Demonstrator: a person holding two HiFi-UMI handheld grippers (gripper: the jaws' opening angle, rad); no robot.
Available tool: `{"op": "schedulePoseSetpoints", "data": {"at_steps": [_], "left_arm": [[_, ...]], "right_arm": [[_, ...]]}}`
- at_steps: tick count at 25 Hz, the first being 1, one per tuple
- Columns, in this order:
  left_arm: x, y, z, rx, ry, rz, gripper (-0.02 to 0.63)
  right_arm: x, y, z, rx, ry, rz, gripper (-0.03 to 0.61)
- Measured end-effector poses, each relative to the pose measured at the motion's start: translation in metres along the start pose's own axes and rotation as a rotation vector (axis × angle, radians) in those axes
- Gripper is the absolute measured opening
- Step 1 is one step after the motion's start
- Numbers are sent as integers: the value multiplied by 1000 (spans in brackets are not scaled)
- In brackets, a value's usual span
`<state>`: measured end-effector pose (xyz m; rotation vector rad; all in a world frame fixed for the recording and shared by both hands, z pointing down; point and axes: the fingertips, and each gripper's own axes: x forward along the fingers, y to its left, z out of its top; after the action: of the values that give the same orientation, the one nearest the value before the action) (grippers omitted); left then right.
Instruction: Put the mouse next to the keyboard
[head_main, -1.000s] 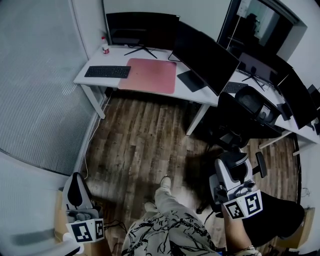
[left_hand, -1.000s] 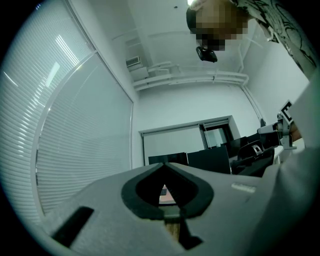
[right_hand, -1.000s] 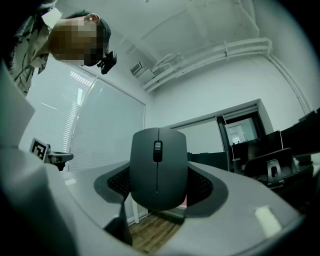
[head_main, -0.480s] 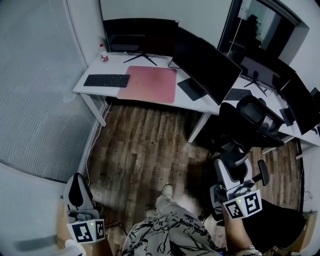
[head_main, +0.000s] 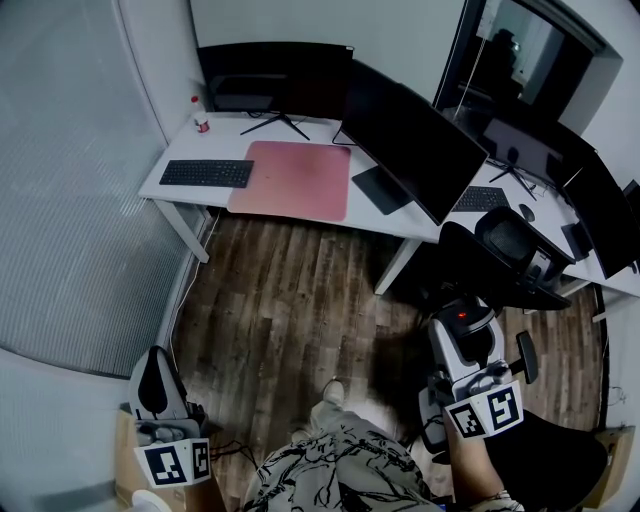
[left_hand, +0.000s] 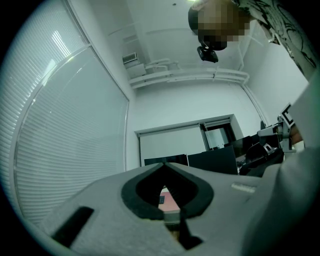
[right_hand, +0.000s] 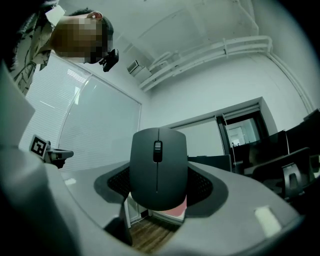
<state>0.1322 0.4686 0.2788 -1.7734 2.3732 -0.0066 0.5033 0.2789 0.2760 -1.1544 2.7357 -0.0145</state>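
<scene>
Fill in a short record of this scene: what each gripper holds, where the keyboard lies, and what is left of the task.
right gripper: shut on the mouse
left gripper: shut, empty
keyboard: on the desk, just left of the pink mat
person: standing on the wood floor, back from the desk
left to do: mouse not yet beside the keyboard

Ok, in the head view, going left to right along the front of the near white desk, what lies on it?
keyboard → pink desk mat → flat dark pad
</scene>
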Motion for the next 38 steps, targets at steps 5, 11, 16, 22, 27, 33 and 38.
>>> {"op": "schedulePoseSetpoints", "data": {"at_steps": [5,11,16,22,27,33,38], "left_arm": [[26,-2,-5,4,4,-2,-5],[56,-6,-4,9,5,3,-5],[78,-12,-5,12,10,19,-3],[96,-23,-9,12,1,40,-5],[102,-27,-20,6,16,58,-5],[111,-20,-29,5,33,66,-5],[132,-2,-37,-6,36,52,-5]], "right_arm": [[23,-11,-5,5,2,5,304],[51,-29,-7,14,2,14,304],[74,-47,-8,19,0,28,304],[93,-64,-13,17,-4,52,304],[106,-70,-20,22,1,71,304],[125,-68,-31,32,25,87,304],[149,-60,-35,28,27,72,304]]}}
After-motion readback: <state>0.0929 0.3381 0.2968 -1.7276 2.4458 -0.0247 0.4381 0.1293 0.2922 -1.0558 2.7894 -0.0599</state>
